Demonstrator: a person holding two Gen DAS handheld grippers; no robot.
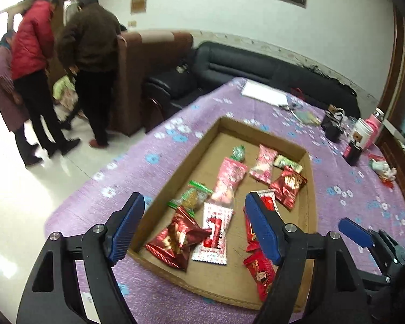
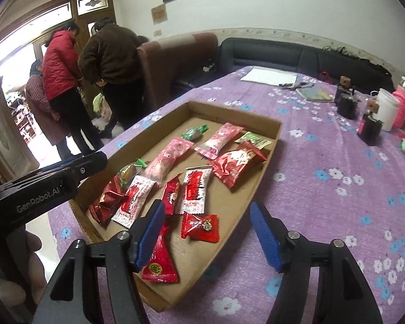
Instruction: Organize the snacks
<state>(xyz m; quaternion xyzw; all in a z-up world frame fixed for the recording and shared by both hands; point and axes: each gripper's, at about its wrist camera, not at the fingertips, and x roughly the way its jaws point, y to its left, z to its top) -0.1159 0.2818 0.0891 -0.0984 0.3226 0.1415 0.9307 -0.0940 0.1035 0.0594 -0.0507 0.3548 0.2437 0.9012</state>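
A shallow cardboard tray (image 1: 307, 202) (image 2: 270, 145) lies on the purple flowered tablecloth and holds several wrapped snacks: red packets (image 1: 176, 239) (image 2: 236, 162), white-and-red packets (image 1: 214, 232) (image 2: 194, 190), pink packets (image 1: 228, 181) (image 2: 168, 159) and green ones (image 1: 195, 195) (image 2: 194, 132). My left gripper (image 1: 194, 226) is open and empty above the tray's near end. My right gripper (image 2: 208, 233) is open and empty above the tray's near right edge; it also shows in the left wrist view (image 1: 355, 233). The left gripper's arm (image 2: 40, 189) shows at the left of the right wrist view.
At the table's far right stand dark bottles (image 2: 347, 102), a white cup (image 2: 387, 110) and a pink bottle (image 2: 402, 102). Papers (image 2: 268, 75) and a booklet (image 2: 314, 94) lie at the back. Sofas (image 2: 270, 51) and three people (image 2: 105, 62) are beyond the table.
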